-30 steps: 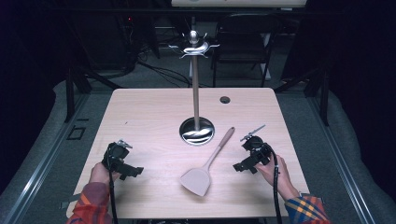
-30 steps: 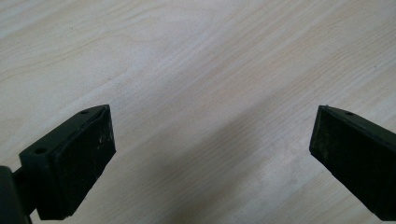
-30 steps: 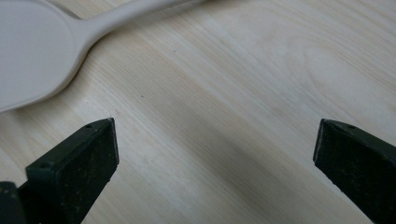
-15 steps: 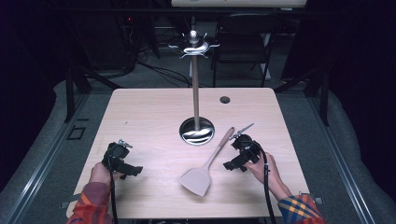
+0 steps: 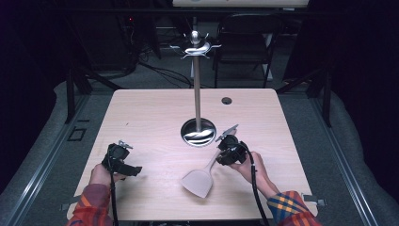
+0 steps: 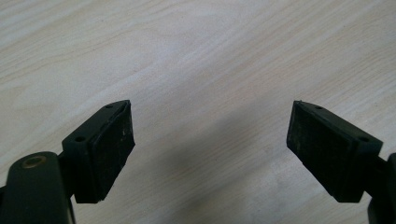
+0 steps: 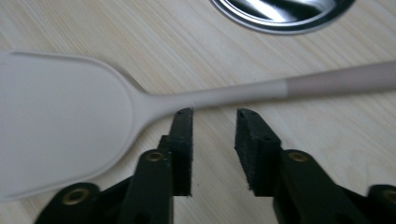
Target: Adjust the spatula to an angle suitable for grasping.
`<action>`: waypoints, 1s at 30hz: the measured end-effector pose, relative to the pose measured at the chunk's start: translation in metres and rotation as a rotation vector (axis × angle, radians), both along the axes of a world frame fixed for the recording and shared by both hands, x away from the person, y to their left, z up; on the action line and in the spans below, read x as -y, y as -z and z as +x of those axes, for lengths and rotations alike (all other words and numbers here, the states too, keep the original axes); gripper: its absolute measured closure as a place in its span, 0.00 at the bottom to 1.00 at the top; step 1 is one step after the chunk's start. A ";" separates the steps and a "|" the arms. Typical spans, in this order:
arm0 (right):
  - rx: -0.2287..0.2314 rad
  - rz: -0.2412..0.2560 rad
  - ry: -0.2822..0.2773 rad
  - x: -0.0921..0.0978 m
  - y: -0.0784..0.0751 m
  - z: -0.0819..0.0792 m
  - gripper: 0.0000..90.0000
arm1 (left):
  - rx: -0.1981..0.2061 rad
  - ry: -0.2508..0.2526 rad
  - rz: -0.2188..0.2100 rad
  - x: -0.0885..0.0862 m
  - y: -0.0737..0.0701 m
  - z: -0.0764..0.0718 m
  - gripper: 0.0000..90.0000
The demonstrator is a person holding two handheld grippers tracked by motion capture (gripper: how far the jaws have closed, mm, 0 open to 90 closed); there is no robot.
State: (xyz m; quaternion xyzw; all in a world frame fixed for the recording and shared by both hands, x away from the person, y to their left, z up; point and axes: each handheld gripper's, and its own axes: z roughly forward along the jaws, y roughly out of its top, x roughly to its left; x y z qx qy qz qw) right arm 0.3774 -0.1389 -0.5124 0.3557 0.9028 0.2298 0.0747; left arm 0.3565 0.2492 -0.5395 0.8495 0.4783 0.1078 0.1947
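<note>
High view: spatula flat near the table's front edge, handle angled toward the stand's base. Right gripper over the handle; left gripper idle near the front-left corner.

Left gripper view: jaws wide, over bare wood.

Right gripper view: jaws narrowly parted, just short of the spatula's neck, holding nothing. Risk: closing short, nudging the thin handle sideways, or pinching off-centre so the blade tips.
</note>
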 end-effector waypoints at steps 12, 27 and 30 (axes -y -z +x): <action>0.010 -0.037 -0.107 -0.050 0.020 0.002 1.00 | 0.006 -0.011 0.003 -0.002 0.000 -0.001 0.17; 0.014 -0.101 -0.123 -0.060 0.032 0.001 1.00 | 0.014 -0.020 0.016 -0.003 -0.001 -0.002 0.17; 0.014 -0.114 -0.125 -0.060 0.033 0.002 1.00 | 0.015 -0.018 0.016 -0.002 -0.001 -0.002 0.17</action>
